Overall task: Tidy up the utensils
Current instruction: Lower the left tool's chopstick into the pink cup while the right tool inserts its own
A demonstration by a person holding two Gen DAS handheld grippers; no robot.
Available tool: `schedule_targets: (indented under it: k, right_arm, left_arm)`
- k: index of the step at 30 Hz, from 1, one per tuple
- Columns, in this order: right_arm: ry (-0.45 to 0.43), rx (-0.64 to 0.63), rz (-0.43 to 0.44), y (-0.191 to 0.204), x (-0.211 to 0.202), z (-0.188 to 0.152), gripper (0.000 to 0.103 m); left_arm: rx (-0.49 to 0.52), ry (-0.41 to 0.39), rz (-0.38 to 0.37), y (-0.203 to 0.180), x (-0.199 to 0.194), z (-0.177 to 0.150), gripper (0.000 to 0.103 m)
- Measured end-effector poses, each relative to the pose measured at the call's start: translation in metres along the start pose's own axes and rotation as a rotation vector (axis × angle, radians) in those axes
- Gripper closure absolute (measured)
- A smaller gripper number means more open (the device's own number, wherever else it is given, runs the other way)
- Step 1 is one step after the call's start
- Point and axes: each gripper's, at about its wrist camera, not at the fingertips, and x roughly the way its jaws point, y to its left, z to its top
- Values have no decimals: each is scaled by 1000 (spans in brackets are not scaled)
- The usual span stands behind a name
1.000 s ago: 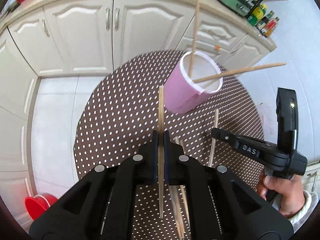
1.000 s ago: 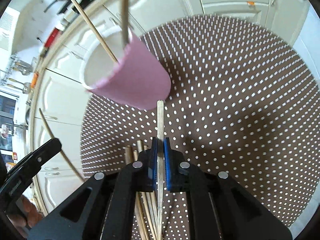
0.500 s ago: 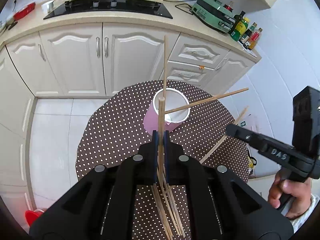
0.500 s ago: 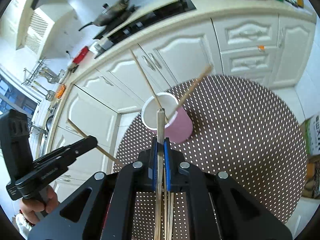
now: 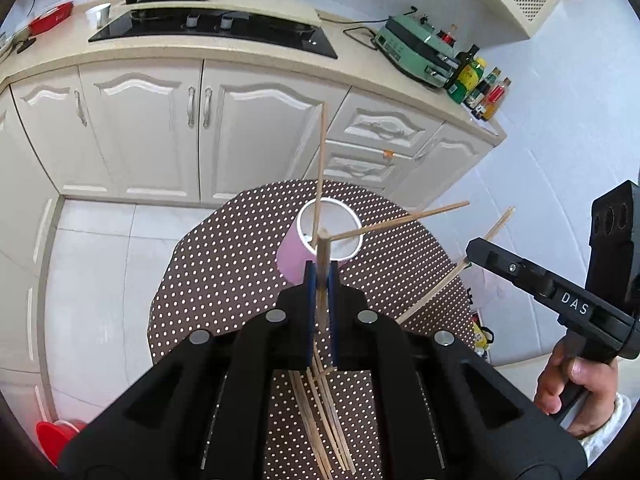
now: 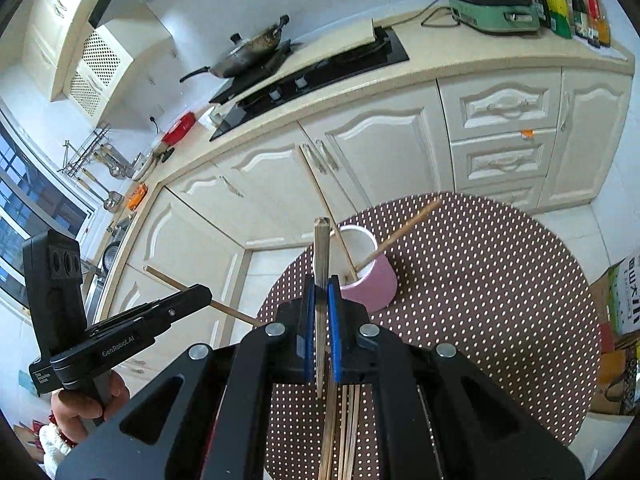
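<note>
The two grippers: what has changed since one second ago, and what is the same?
Both grippers rose away from the dotted table, each carrying its chopstick up; the pink cup now looks smaller and further below. Unchanged: left gripper and right gripper stay shut on one chopstick each, two chopsticks stand in the cup, and loose chopsticks lie on the table.

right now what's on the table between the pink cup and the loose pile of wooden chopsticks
Only bare brown polka-dot tablecloth, in the right wrist view, between the pink cup and the loose chopsticks.

Pink cup (image 5: 294, 258) upright on table, two chopsticks (image 5: 320, 168) inside — perhaps six more (image 5: 320, 408) loose nearby
</note>
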Motion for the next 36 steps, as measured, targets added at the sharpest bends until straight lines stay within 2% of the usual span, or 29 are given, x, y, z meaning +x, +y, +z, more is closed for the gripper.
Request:
schedule_targets:
  k: [11,17,21,26,36]
  right_arm:
    - [-187,-89,-70,20,-27,35,98]
    - [-265,-128,-107,31,-32,50,98]
    - [-283,-139,-119,33,-29,55,98]
    - [-299,-162,-138,36,-23,56,98]
    - [-215,-174,-172,31,10,40,98]
  left_arm:
    - [18,-194,-28,-16,-39,39,97]
    - [-5,-249,-30,-16,-40,53,97]
    - [-18,-282,-32,-14,-42,61,97]
    - [0,-263,-5,-15,-29,63,97]
    - [52,-134,32,-16,11,45,97]
